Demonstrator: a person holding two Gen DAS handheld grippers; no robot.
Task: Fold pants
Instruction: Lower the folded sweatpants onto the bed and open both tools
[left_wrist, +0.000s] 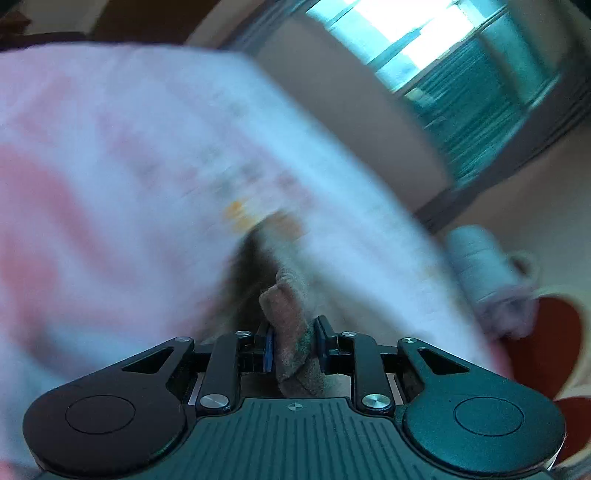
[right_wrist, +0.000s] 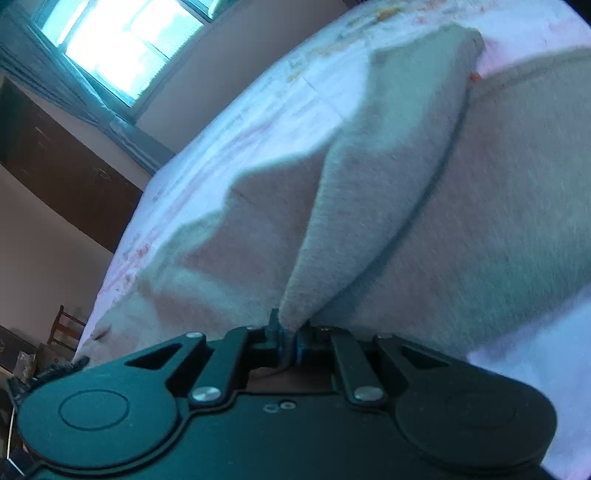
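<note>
The pants are grey-beige knit fabric. In the right wrist view they (right_wrist: 461, 206) spread over the bed, with one folded edge rising from my right gripper (right_wrist: 290, 338), which is shut on that edge. In the left wrist view my left gripper (left_wrist: 293, 349) is shut on a bunched piece of the pants (left_wrist: 291, 332), and the fabric runs forward from the jaws. This view is heavily blurred, so the rest of the pants is hard to make out there.
A white bedsheet with pink print (left_wrist: 129, 147) (right_wrist: 258, 110) covers the bed. A window with teal curtains (left_wrist: 461, 74) (right_wrist: 122, 48) is beyond it. A rolled pale cloth (left_wrist: 484, 266) lies at the right. A dark wardrobe (right_wrist: 55, 162) and a wooden chair (right_wrist: 64, 330) stand at the left.
</note>
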